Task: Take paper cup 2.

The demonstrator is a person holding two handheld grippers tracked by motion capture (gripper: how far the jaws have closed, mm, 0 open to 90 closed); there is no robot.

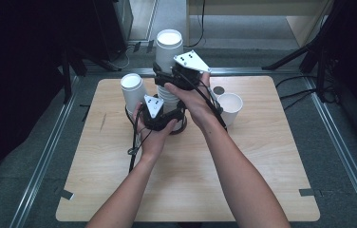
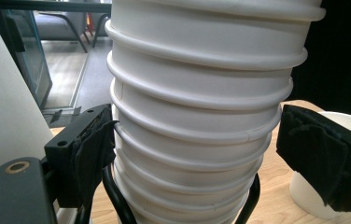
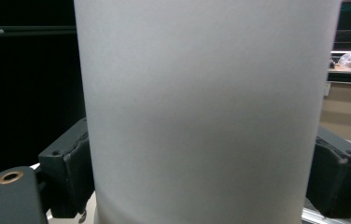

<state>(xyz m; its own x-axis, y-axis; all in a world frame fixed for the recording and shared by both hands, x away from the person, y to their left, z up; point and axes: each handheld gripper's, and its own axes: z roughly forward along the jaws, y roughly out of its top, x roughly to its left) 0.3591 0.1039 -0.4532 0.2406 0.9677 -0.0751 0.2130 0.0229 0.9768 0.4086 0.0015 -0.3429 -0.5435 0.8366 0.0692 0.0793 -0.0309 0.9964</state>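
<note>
Stacked white paper cups, a tall ribbed column with rolled rims, standing near the far middle of the pale wooden table. Left gripper straddles the stack low down: left pad touching the rims, right pad just clear (grip not firm). Top white paper cup of the stack: right gripper clenched on its smooth wall. Single white cup just left of the stack; open white cup to its right.
</note>
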